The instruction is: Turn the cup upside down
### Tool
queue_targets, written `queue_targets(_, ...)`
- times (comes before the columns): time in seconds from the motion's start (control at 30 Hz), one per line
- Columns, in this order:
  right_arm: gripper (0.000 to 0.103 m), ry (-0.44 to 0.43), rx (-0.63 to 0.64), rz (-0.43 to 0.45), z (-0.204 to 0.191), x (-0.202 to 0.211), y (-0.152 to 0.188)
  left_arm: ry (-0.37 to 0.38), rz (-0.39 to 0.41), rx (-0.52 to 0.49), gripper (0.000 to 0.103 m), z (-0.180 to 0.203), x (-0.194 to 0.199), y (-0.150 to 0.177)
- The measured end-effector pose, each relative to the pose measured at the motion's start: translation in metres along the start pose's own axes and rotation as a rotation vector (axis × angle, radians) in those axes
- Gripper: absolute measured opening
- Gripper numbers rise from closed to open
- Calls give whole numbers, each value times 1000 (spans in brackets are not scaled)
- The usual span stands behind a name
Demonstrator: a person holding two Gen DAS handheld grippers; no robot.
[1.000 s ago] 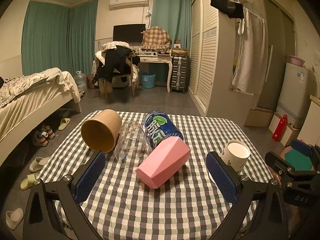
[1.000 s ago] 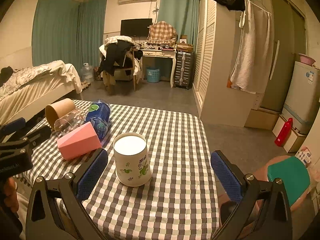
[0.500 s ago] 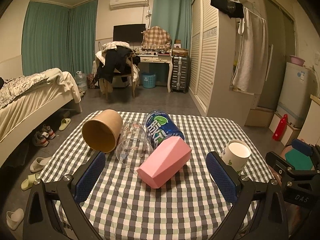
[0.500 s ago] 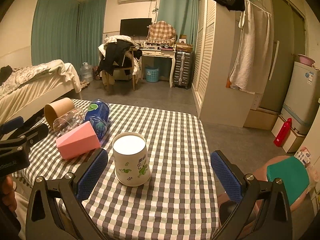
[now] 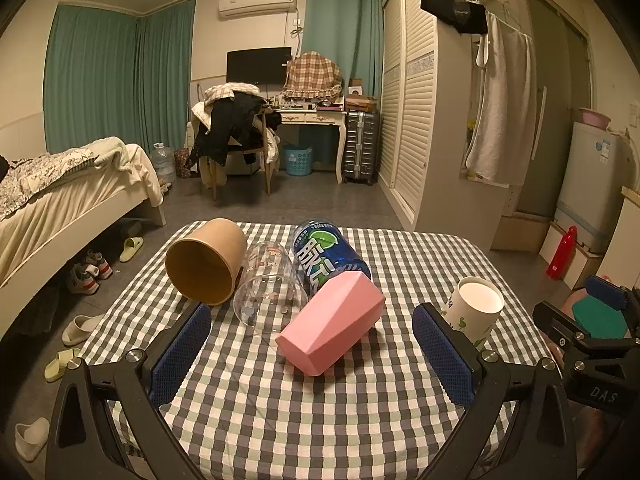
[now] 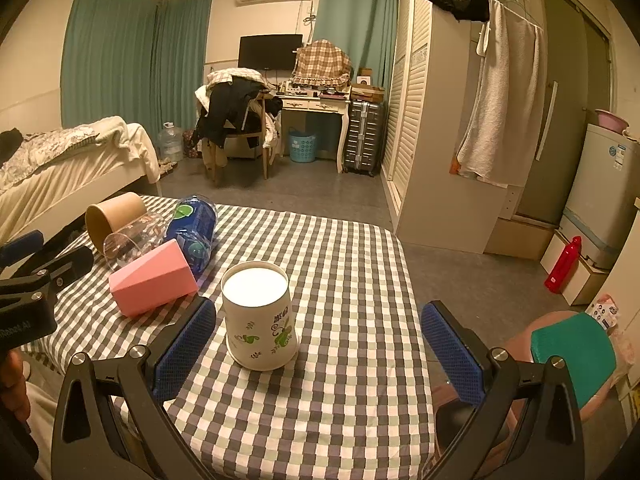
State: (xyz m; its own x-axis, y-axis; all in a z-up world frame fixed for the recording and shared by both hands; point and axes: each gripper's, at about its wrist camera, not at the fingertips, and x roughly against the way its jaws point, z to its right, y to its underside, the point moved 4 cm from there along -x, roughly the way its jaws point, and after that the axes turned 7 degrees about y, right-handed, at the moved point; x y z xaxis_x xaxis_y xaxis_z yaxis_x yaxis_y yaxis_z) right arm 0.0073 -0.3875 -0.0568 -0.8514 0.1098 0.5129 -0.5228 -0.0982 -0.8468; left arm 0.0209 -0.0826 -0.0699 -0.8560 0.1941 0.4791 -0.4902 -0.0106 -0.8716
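A white paper cup with green leaf print stands upside down on the checked tablecloth; it also shows at the right of the left wrist view. A pink faceted cup lies on its side, with a clear glass, a brown paper cup and a blue can lying beside it. My left gripper is open, just short of the pink cup. My right gripper is open, with the white cup near its left finger.
The table's right edge drops to the floor, with a pink and green stool beside it. A bed is on the left, and a wardrobe and fridge on the right.
Both views have shifted slightly; the objects on the table have not moved. Both grippers stay open.
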Motion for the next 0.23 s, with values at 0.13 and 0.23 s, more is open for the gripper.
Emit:
queue_targets(0.13,103,1,1,-1,2,0,0,-1,1,-1,103,-1,1,0)
queue_targets(0.23,103,1,1,-1,2,0,1,-4,5,-5,103,-3,2,1)
